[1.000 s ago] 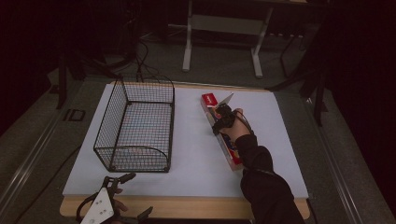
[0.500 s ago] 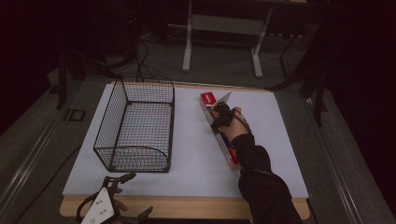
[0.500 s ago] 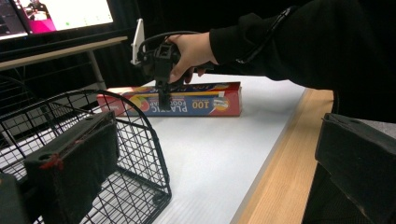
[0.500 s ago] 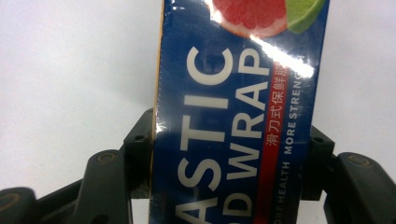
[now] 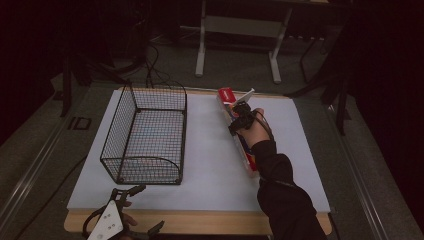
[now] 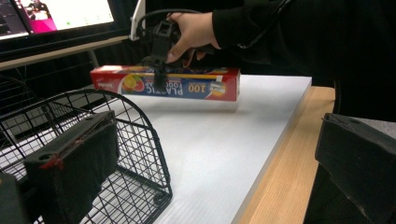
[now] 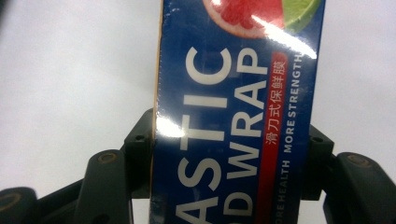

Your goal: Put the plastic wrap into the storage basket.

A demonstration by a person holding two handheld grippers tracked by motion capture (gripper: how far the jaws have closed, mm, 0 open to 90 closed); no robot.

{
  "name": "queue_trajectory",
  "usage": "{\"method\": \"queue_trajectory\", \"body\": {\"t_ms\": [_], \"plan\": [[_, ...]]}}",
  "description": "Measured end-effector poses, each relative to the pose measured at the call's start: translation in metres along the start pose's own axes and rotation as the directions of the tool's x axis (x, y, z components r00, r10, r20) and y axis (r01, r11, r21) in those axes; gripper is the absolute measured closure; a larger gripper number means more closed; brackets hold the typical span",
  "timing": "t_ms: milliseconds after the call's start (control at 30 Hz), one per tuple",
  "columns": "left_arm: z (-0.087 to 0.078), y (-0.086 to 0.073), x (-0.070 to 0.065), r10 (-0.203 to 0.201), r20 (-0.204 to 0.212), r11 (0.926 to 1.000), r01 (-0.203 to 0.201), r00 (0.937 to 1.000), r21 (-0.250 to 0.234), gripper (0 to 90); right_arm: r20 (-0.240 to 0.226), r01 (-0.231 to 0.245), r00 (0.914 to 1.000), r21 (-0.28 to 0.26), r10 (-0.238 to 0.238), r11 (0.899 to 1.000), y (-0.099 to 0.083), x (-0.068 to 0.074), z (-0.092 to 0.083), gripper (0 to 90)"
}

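Note:
A long blue and red plastic wrap box (image 5: 243, 141) lies lengthwise at the right of the white mat, its red end (image 5: 226, 94) pointing away. My right gripper (image 5: 240, 118) is shut across the box, a jaw on each long side (image 7: 229, 158). In the left gripper view the box (image 6: 187, 85) hangs a little above the mat, with a shadow under it and the right gripper (image 6: 160, 60) clamped on it from above. My left gripper (image 5: 144, 210) rests open at the near left table edge, its jaws (image 6: 215, 163) wide apart with nothing between them.
A black wire basket (image 5: 116, 131) stands on the left half of the white mat (image 5: 210, 165), close in front of the left gripper (image 6: 116, 122). A wooden table edge (image 5: 210, 224) runs along the front. A monitor (image 6: 60, 14) and table legs stand beyond.
The right gripper has raised the box a little off the mat, and its far red end sits higher in view. The left gripper has stayed put.

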State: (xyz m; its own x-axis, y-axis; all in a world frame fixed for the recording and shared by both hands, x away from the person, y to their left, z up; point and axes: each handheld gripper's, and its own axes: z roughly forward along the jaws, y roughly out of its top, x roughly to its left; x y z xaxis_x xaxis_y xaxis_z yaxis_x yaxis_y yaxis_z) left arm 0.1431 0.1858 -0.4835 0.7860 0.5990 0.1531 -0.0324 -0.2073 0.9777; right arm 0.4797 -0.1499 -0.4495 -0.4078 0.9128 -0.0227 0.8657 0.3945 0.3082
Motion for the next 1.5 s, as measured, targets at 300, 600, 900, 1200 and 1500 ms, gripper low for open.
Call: {"method": "queue_trajectory", "body": {"t_ms": [300,600,900,1200,1500], "plan": [[0.0,0.0,0.0,0.002,-0.003,1.0,-0.002,1.0,0.003,0.2,0.003,0.008,1.0,-0.087,-0.008,0.996,0.004,0.01,-0.03,39.8],[0.001,0.0,0.0,0.004,-0.009,1.0,-0.004,1.0,0.006,0.2,0.005,0.015,0.9999,-0.178,-0.014,0.984,0.01,0.022,-0.063,40.0],[0.001,-0.001,0.0,0.006,-0.009,0.9999,-0.006,0.9999,0.012,0.2,-0.005,0.029,0.9995,-0.243,-0.032,0.97,0.019,0.036,-0.091,40.0],[0.001,-0.001,0.0,0.01,-0.008,0.9999,-0.01,0.9999,0.012,0.2,-0.034,0.059,0.9966,-0.354,-0.075,0.934,0.028,0.063,-0.119,40.0],[0.0,-0.001,0.0,0.012,-0.007,0.9998,-0.012,0.9999,0.014,0.2,-0.083,0.087,0.9872,-0.433,-0.136,0.897,0.033,0.094,-0.133,40.0]]}}
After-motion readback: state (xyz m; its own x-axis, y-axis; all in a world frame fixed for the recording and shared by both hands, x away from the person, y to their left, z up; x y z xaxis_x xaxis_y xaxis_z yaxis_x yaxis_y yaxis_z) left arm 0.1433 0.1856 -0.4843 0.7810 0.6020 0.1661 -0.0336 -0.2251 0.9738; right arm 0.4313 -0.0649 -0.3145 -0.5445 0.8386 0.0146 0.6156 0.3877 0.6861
